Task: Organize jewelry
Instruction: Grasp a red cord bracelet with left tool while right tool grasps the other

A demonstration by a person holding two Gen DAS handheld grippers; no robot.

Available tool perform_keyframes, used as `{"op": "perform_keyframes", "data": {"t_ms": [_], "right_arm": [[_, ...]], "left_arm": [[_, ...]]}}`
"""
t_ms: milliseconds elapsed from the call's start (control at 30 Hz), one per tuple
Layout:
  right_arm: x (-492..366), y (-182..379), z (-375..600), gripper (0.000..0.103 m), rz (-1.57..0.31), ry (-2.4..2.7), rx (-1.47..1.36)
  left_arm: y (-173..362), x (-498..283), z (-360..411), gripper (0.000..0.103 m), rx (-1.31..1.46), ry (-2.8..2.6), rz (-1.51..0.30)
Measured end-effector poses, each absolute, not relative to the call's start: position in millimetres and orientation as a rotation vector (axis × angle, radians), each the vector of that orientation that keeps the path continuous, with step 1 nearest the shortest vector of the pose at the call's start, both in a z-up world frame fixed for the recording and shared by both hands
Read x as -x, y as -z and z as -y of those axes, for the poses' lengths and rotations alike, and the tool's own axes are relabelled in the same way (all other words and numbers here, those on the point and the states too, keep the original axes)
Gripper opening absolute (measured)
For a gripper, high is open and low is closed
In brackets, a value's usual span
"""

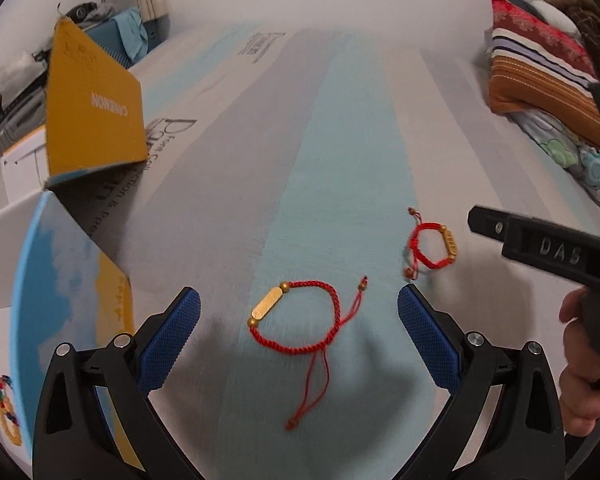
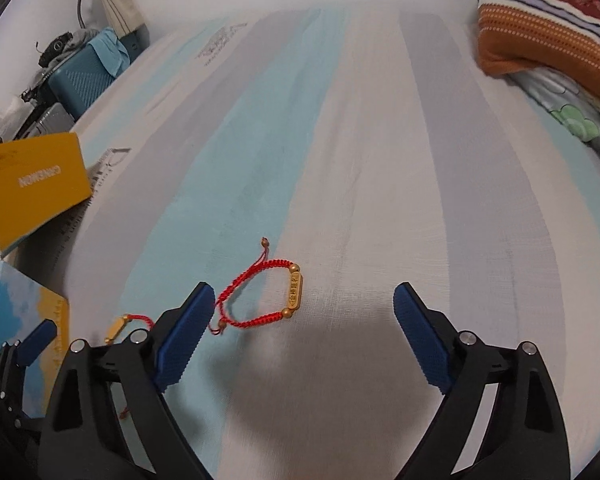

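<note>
Red cord bracelet (image 1: 296, 316) lies on the striped bed (image 1: 340, 140) between the left gripper's (image 1: 299, 332) spread, empty fingers; another bracelet (image 2: 266, 296) lies by the right gripper (image 2: 304, 332), likewise spread. Beaded bracelets (image 1: 7, 412) sit in the box (image 1: 40, 280) at left.

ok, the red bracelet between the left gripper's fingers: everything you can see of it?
The red bracelet is a braided red cord loop, laid flat and roughly round on the striped bedsheet. A flat oblong gold bar sits at its upper left, with a small gold bead at each end. Two thin red tails trail toward the camera and a shorter one ends in a dark bead at the right. It lies between the open left gripper fingers, touching neither; only the sheet touches it.
</note>
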State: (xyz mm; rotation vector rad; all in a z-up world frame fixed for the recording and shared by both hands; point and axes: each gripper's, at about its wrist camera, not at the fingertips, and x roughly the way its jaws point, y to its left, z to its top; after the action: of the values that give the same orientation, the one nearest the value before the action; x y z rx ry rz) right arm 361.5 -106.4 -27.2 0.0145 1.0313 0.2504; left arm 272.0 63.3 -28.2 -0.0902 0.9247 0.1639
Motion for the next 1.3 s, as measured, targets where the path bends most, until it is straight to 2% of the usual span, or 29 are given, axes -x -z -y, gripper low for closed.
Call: {"op": "perform_keyframes", "data": {"t_ms": [167,467,600,833,900,1033,1200,1233,1267,1300], "right_arm": [[-371.4,47.8,102.0,0.08,-1.07,-0.252,0.002],[-384.3,73.6,103.0,0.059,-1.12,-0.237,-0.025],[-384.9,80.8,98.5,0.055,-1.122,-0.225,-0.008],[-384.3,82.1,99.2,0.039,-1.116,-0.202,-0.002],[-383.7,81.8,98.3,0.031,-1.111,-0.205,0.016],[-382.3,81.4,94.4,0.023,-1.108,-0.211,0.037],[-382.0,80.3,97.4,0.011,-1.109,-0.209,0.023],[-382.0,80.0,98.4,0.01,-1.11,-0.207,0.017],[-381.8,79.6,99.2,0.01,-1.111,-0.207,0.011],[-381.4,79.3,99.2,0.01,-1.11,-0.207,0.01]], "left_arm": [[46.7,-284.3,-66.0,0.097,0.073,-0.185,-0.958],[68.9,-291.5,-72.6,0.097,0.079,-0.207,-0.971],[76.4,-294.5,-77.2,0.094,0.088,-0.219,-0.98],[79.5,-294.7,-80.2,0.066,0.115,-0.22,-1.001],[79.5,-294.9,-80.6,0.057,0.118,-0.224,-1.006],[78.5,-293.9,-80.3,0.044,0.125,-0.224,-1.017],[76.8,-291.9,-78.9,0.022,0.141,-0.213,-1.031],[76.6,-291.4,-78.3,0.018,0.142,-0.209,-1.033],[76.5,-290.9,-77.7,0.007,0.145,-0.203,-1.037],[76.4,-290.6,-76.2,0.006,0.143,-0.199,-1.04]]}}
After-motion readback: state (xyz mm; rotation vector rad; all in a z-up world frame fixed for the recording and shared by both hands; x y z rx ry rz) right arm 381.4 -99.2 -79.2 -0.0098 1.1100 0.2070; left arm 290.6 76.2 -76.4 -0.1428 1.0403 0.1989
